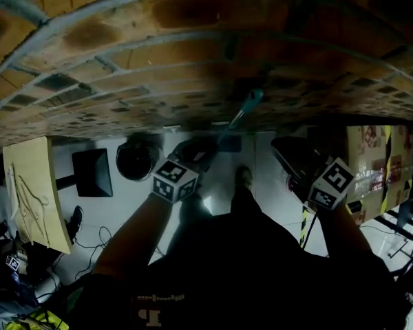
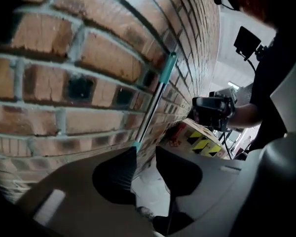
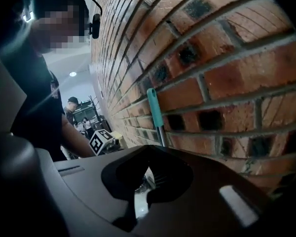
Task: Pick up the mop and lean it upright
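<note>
The mop stands leaning against the brick wall. Its teal grip and metal shaft show in the head view, just beyond both grippers. In the left gripper view the mop handle runs down the wall and passes behind the left jaw's tip. My left gripper is open, with a narrow bare gap between its jaws. My right gripper is shut with nothing in it, and the mop's teal grip rises above it. In the head view the left gripper and right gripper hang low, apart from the mop.
A cardboard box with yellow-black tape stands by the wall at the right. A flat black panel, a round black object and a wooden board lie at the left. Cables trail on the floor. My shoe is near the wall.
</note>
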Motion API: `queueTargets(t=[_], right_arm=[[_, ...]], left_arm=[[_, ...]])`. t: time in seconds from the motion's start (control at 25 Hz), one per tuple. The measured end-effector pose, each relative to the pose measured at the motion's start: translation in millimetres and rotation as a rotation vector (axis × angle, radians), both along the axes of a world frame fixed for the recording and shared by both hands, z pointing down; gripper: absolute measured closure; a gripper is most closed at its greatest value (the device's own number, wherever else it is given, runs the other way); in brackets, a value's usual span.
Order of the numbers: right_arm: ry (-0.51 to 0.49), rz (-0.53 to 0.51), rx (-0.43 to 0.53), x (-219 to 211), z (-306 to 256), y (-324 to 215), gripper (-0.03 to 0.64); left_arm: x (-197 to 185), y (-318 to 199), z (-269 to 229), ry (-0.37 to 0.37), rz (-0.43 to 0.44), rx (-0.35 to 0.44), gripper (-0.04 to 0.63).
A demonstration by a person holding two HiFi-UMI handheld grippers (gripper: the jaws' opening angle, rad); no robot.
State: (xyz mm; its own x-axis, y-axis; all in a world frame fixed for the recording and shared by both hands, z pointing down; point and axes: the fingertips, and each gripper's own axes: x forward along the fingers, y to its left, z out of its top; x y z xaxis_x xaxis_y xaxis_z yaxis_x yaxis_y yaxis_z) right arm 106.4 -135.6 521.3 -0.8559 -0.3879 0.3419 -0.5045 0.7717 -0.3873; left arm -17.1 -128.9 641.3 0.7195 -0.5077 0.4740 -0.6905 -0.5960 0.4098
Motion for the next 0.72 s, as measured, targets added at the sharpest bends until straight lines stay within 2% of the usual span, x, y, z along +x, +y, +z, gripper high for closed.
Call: queueTargets(t=[0.16,0.36,0.56,0.72], right_arm=[[0.022,0.047,-0.027,-1,26,-8,0.603],[0.034,0.064,-0.043,-2,51,-10,0.603],[0.060,0.100,-0.071,5,87,-11,0.603],[0.077,0.119,-0.117,6,115,-9,0.603]], left_arm=[[20,-13,55,-0.057,0.074,-0.025,0.454],[40,-26,104,-0.131,0.115,-0.069,0.369],[59,-32,129,-0.198,0.181,-0.039,0.357],[62,-39,148,-0.195,0.145,-0.051,0.357]])
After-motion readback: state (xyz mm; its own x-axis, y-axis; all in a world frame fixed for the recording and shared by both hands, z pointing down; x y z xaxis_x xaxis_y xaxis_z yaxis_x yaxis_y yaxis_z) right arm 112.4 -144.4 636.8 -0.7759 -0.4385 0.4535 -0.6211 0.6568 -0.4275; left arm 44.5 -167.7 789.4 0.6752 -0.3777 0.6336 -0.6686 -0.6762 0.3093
